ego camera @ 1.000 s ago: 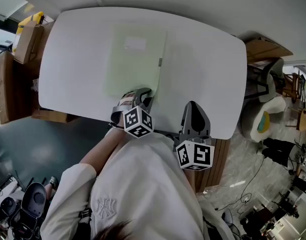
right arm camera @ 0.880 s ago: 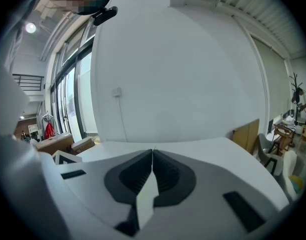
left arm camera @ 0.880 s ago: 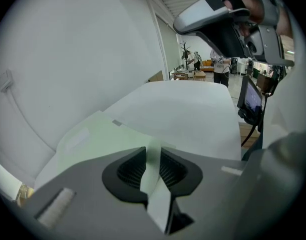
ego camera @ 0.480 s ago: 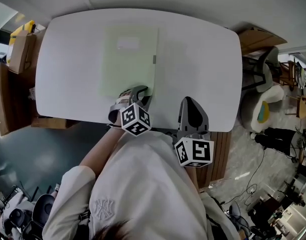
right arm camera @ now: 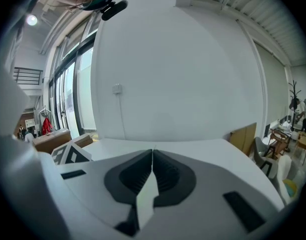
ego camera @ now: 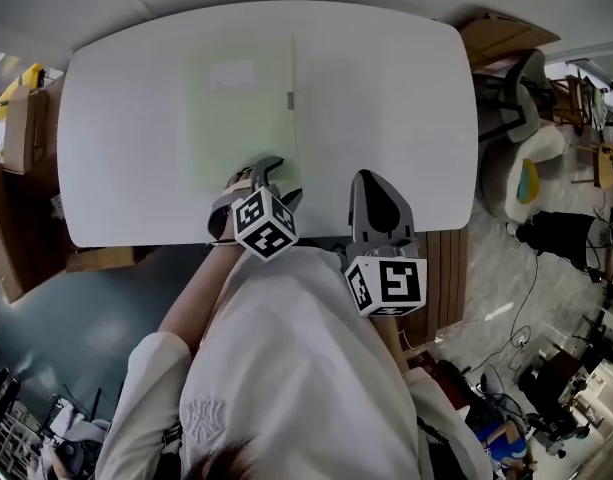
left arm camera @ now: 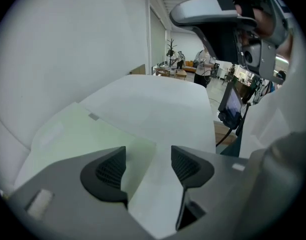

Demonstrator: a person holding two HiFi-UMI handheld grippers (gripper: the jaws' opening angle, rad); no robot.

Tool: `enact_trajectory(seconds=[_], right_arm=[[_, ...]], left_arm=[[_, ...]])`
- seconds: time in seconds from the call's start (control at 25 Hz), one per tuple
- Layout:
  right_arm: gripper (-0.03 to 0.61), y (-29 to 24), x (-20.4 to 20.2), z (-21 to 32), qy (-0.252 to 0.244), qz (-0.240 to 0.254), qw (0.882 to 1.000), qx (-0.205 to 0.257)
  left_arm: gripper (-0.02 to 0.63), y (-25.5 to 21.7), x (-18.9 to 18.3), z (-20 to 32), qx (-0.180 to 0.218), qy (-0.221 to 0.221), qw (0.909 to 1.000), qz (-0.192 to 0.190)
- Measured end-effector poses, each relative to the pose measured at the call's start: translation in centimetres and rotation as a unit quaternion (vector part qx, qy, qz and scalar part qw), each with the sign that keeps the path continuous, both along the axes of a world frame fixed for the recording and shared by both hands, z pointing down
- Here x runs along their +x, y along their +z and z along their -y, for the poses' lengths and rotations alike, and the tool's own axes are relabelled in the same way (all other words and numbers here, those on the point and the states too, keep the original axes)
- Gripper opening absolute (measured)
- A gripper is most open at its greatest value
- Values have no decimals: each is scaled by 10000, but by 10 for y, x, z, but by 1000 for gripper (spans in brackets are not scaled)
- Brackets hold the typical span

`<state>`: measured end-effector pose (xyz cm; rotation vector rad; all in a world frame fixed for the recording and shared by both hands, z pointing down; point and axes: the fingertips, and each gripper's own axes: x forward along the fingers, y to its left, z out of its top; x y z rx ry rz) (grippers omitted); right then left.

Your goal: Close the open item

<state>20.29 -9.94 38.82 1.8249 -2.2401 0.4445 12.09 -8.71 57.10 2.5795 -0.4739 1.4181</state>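
A pale green folder [ego camera: 236,118] lies flat and closed on the white table [ego camera: 386,88]. It has a white label [ego camera: 231,75] and a small grey tab [ego camera: 290,99] on its right edge. My left gripper [ego camera: 273,176] stands over the folder's near right corner. Its jaws have just been opening, and they are open now. In the left gripper view the folder [left arm camera: 78,139] has its corner between the left gripper's [left arm camera: 149,163] pads, which do not press on it. My right gripper [ego camera: 374,196] hovers shut and empty near the table's front edge, to the right of the folder. Its [right arm camera: 152,156] pads meet.
Cardboard boxes [ego camera: 16,128] stand on the floor left of the table. Office chairs [ego camera: 531,168] and cables lie to the right. The table's front edge [ego camera: 166,240] runs just under both grippers. A wall backs the far side.
The head view has shifted, so the table sits further left. My left gripper stays at the folder's near right corner, its fingers now wider apart. The right gripper has kept still.
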Motion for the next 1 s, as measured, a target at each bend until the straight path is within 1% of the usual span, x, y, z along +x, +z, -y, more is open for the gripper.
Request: enact_trajectory(seconds=[0.08,0.12,0.2,0.24,0.28,0.36,0.44,0.52,0.56,0.6,0.72,0.76,0.8,0.92,1.0], right_arm=[[10,4,-6,2,-13,-2,10000,-28],[10,6,-9,3,-20,-3,10000,-44],[11,12,-17,3,-28,-3,10000,-86],[9,14,-21,3,-34,-10,9999,-106],[9,16,-24,3,-42,-27,9999,-126],[11,18,-33,4,-47,-68,9998,-160],[10,19,-41,5,-34,-90,9998,-193],[10,21,-50,6,-22,-105,9997,-236],[10,21,-55,7,-19,-111,9996,-256],[11,22,-59,7,-19,-117,9996,-275],[10,22,-71,7,0,-120,9994,-311],[9,21,-74,7,16,-126,9994,-308],[11,21,-77,9,26,-135,9994,-302],[10,23,-86,14,4,-151,9994,-303],[9,25,-92,14,-21,-157,9994,-318]], left_arm=[[267,0,-3,3,-20,-71,10000,-65],[267,-1,-4,5,-117,-154,9997,-158],[267,-4,-5,7,-522,-404,9966,-494],[267,-7,-5,9,-785,-552,9927,-725],[267,-11,-4,12,-1050,-708,9871,-977],[265,-20,-3,17,-1553,-1024,9720,-1437],[264,-26,-6,22,-1991,-1324,9553,-1736],[248,-30,-12,28,-2223,-1613,9423,-1916],[225,-32,-16,33,-2232,-1732,9388,-1973],[194,-33,-20,37,-2187,-1823,9373,-2010],[83,-42,-35,49,-1893,-1986,9373,-2150],[40,-48,-40,54,-1772,-2020,9366,-2249],[15,-54,-44,59,-1655,-2044,9354,-2364],[9,-70,-57,71,-1378,-2113,9297,-2685],[9,-79,-64,75,-1237,-2153,9270,-2810]])
